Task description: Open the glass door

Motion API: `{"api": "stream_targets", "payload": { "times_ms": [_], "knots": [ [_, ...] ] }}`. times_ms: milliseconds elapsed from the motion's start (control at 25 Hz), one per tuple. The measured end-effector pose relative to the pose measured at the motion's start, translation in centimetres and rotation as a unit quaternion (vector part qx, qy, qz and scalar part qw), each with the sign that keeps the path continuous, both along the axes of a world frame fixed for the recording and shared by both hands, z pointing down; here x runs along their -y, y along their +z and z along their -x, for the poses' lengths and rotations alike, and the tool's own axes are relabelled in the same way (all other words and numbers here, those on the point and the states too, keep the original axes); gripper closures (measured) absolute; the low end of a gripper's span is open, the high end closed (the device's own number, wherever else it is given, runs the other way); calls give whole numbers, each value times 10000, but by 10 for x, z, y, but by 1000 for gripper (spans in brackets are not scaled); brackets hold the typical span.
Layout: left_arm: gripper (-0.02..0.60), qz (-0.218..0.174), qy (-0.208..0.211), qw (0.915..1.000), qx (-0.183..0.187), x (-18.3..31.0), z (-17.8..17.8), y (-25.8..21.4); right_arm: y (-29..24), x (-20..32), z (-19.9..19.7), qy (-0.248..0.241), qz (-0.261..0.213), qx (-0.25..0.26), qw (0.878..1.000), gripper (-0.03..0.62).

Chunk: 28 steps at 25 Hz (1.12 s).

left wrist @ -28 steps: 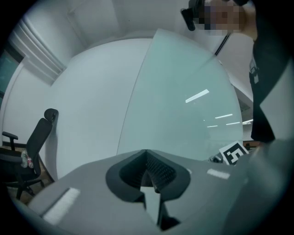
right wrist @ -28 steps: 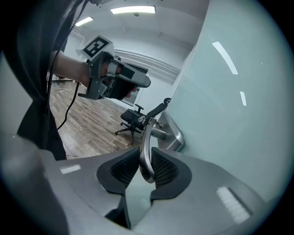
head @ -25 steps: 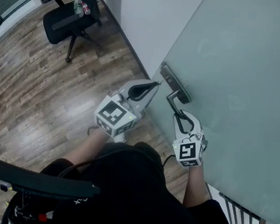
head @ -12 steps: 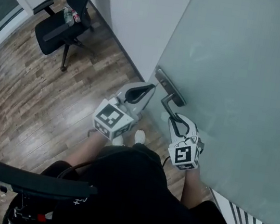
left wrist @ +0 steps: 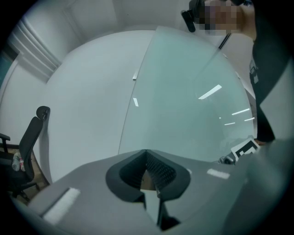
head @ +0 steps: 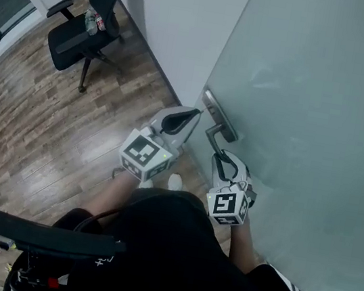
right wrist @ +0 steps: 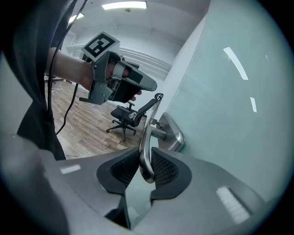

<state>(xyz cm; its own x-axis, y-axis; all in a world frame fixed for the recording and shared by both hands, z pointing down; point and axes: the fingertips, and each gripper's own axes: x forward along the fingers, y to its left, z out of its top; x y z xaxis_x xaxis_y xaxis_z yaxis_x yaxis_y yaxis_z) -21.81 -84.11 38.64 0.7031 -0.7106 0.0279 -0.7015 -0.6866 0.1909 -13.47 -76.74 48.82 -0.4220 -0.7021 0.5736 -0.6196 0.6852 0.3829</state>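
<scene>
**Right hand.** The forearm reaches up from the person's body toward the glass door. The right gripper is tilted downward, with its marker cube facing the head camera.

**Right gripper state.** The jaws stand partly apart, with the metal lever handle between them. Both pads press on the lever near its free end, and the jaws have just closed slightly further on it.

**Left hand.** The left gripper is held level, just left of the handle plate, with its tips near the door's edge. Its jaws are together, with nothing between them.

**Door location.** The frosted door fills the right of the head view. Its handle side stands against the white wall.
</scene>
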Motion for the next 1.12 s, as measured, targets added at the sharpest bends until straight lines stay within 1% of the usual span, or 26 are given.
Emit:
{"api": "stream_targets", "payload": {
  "times_ms": [200,280,320,360,440,480,520,560,680,760,960,1120],
  "knots": [
    [581,-11,-146,9999,47,4,-3,-4,-7,-6,6,-55,-2,105,9999,509],
    [581,-14,-204,9998,66,4,-2,-3,-11,-10,11,-174,60,267,9995,508],
    [581,-14,-237,9997,77,4,-2,-3,-14,-13,12,-250,81,315,9992,497],
    [581,-12,-272,9996,83,3,-1,-3,-20,-15,12,-310,37,319,9990,496],
    [581,-12,-351,9994,79,3,0,-4,-39,-18,12,-372,-172,358,9985,528],
    [581,-14,-396,9992,75,3,2,-4,-50,-20,14,-393,-268,474,9977,545],
    [582,-18,-444,9990,73,2,4,-5,-61,-21,16,-418,-343,627,9966,581],
    [581,-25,-491,9988,74,2,7,-5,-72,-21,19,-450,-404,770,9952,591],
    [583,-41,-630,9980,85,-1,13,-8,-99,-17,28,-543,-523,1183,9901,591],
    [581,-45,-733,9973,71,-3,18,-10,-108,-12,34,-598,-526,1389,9871,591],
    [581,-37,-984,9951,73,-8,25,-14,-115,-4,47,-859,-529,1634,9814,592],
    [581,-4,-1170,9930,134,-16,30,-15,-123,-4,50,-1047,-564,1783,9768,592]
  ]
}}
